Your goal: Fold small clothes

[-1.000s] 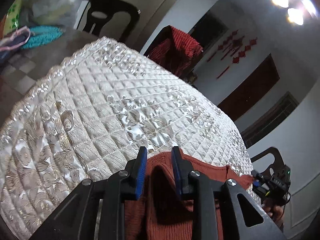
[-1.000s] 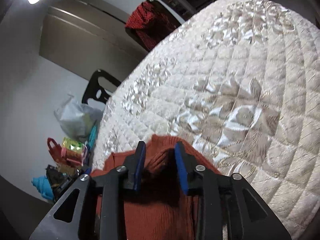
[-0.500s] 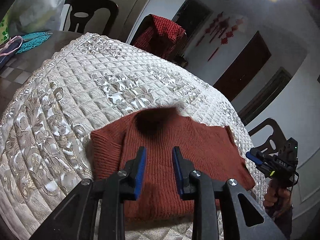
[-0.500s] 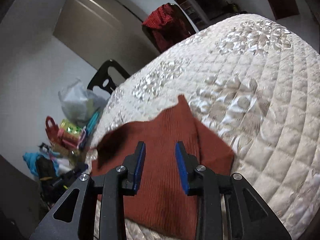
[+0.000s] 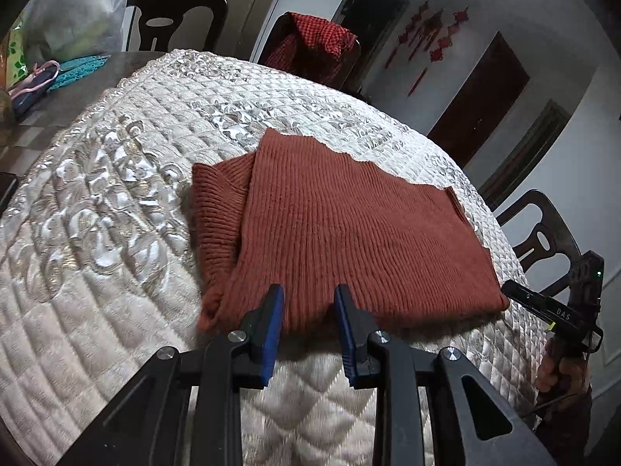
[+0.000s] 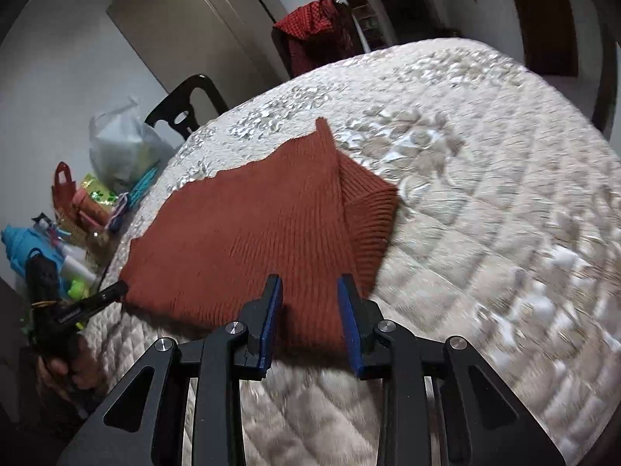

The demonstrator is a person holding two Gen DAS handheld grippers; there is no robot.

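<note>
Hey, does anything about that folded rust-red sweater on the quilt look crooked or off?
Slightly. The sweater lies flat on the quilt, but the top layer doesn't cover the one beneath: a ribbed portion sticks out along one side, and its far edge peaks unevenly. Nothing is spilled or damaged.

Ahead of the left gripper [image 5: 308, 295] only the flat rust sweater [image 5: 349, 233] lies on open quilt [image 5: 97, 233]; chairs [image 5: 174, 19] ring the far edge.

Rust sweater [image 6: 248, 240] folded flat on quilted cover [image 6: 485, 202]. Right gripper [image 6: 308, 291] jaws just narrowed slightly, parted, nothing btwn, at near edge.
</note>
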